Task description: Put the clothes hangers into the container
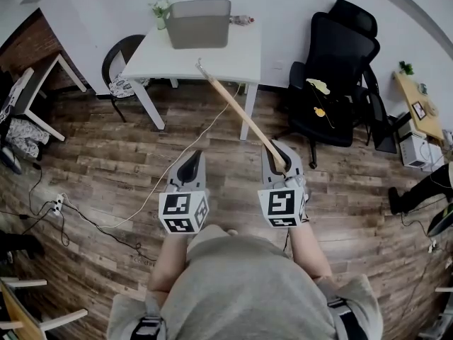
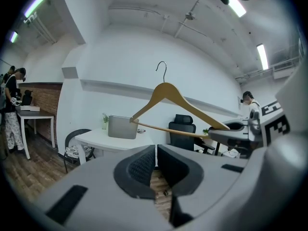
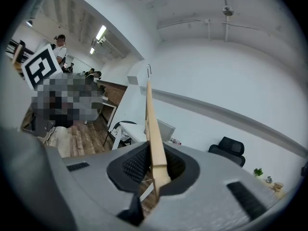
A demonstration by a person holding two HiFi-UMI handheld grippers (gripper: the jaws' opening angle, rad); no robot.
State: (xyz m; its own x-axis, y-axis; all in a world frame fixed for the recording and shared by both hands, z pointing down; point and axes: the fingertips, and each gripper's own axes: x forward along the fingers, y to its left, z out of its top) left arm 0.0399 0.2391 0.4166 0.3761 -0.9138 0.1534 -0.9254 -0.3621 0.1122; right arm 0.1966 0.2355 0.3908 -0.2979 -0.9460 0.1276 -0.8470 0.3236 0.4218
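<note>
White surface [image 1: 212,61] ahead, grey rectangular container [image 1: 199,23] on it; right tool [image 1: 279,163] grips the wooden hanger [image 1: 241,115] aimed there; left tool [image 1: 192,158] clenched, empty.

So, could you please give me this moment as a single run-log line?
right gripper: jaws shut on light wooden clothes hanger | left gripper: jaws together, empty | grey rectangular container: on white table ahead

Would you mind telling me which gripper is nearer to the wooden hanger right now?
Right. The right gripper is shut on one end of the wooden hanger; the left gripper is level beside it, shut on nothing and clear of the hanger.
</note>
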